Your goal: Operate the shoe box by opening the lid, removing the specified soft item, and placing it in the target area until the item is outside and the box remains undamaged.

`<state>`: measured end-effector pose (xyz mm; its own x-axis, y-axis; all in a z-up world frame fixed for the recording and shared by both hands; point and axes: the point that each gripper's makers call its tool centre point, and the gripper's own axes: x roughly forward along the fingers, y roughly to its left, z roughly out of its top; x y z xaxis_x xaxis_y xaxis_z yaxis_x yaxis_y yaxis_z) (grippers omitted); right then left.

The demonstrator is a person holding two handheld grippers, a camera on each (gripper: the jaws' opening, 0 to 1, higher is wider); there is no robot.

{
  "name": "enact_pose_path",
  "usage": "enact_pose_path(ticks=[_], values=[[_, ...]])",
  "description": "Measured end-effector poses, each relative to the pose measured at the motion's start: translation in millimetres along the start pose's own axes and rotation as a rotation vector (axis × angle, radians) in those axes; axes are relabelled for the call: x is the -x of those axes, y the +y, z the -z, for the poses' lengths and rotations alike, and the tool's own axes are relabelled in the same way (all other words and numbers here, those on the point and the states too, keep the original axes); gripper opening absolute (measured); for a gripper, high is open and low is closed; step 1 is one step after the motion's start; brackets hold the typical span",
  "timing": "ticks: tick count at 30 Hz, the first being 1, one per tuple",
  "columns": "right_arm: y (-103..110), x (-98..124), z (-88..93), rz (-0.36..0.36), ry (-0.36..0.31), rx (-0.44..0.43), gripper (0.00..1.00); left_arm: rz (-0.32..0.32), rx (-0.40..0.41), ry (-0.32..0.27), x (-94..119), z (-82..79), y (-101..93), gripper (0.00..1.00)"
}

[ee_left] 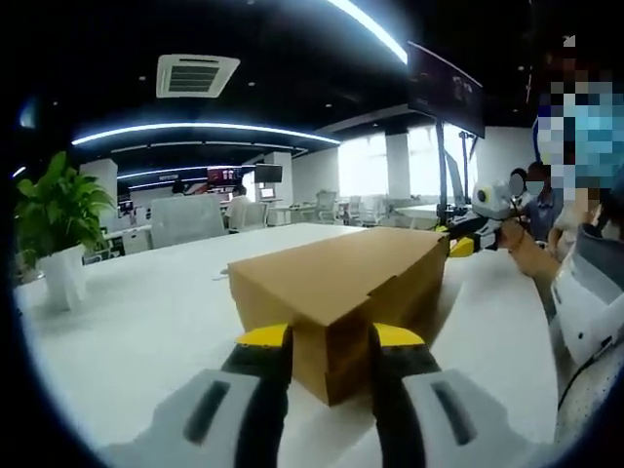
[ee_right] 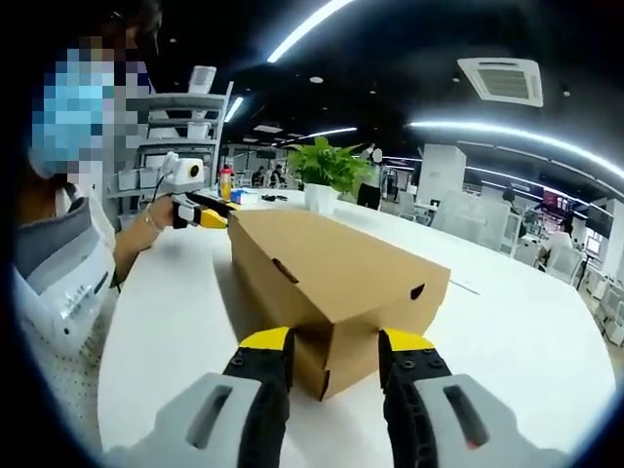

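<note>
While the lid is down, this is how I read it:
Box: the cardboard shoe box (ee_left: 341,292) lies closed on the white bench (ee_left: 146,322), one end toward each of my tools.
Left tool (ee_left: 331,343): jaws part-open, straddling the near corner; I cannot tell whether they press it.
Right tool (ee_right: 334,348): the same at the opposite end (ee_right: 336,283), gripping nothing for certain.
Handling: I judge it light, thin-walled, easily creased; smooth, so it may slide.
Hold: steady one end gently and lift the lid by its front edge.
Soft item: inside, hidden.
</note>
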<state>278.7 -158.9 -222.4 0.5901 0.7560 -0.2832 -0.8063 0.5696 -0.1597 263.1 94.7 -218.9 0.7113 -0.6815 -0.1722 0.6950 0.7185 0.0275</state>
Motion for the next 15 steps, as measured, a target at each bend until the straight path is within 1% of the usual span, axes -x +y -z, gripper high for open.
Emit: enact_pose_path(ticks=[7,12,15], values=[[-0.2,0.1,-0.1,-0.002,-0.002,-0.017,0.35,-0.008,-0.001,0.005,1.1,0.0,5.1,0.31],[-0.5,0.3,-0.5,0.003,-0.001,-0.014,0.34,-0.009,0.000,0.005,-2.1,1.7,0.5,0.31],[-0.3,0.3,-0.9,0.007,0.001,-0.016,0.34,-0.010,-0.003,0.005,-1.4,1.4,1.5,0.30]])
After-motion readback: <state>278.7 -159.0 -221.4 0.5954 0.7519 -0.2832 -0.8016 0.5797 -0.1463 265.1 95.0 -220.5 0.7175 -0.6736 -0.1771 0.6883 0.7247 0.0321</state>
